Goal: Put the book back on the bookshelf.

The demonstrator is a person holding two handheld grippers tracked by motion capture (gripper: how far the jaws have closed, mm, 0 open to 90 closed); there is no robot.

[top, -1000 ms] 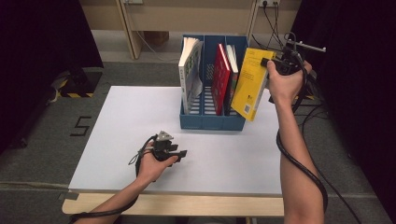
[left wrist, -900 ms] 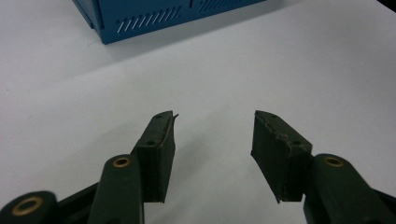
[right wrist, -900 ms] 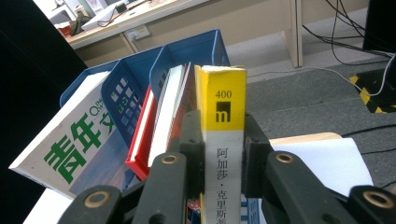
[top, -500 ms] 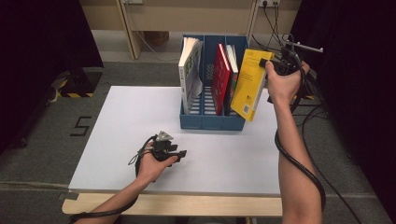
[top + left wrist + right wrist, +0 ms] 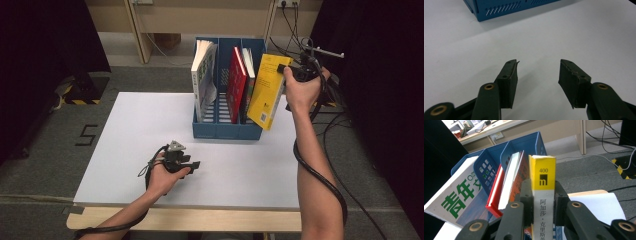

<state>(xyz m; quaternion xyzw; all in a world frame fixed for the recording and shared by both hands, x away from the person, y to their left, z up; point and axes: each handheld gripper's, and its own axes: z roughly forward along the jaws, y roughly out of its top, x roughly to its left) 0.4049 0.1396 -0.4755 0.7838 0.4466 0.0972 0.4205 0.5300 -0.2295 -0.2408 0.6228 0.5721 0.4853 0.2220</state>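
Two tools are in use. The right tool [image 5: 295,71] is clamped on the spine of a yellow book [image 5: 267,92], which is held tilted above the right end of the blue file rack [image 5: 227,131], off the table [image 5: 135,130]. The rack stands at the table's far edge and holds a white book [image 5: 202,77] and a red book [image 5: 236,82]. The left tool [image 5: 187,165] rests near the front edge, jaws apart and empty.
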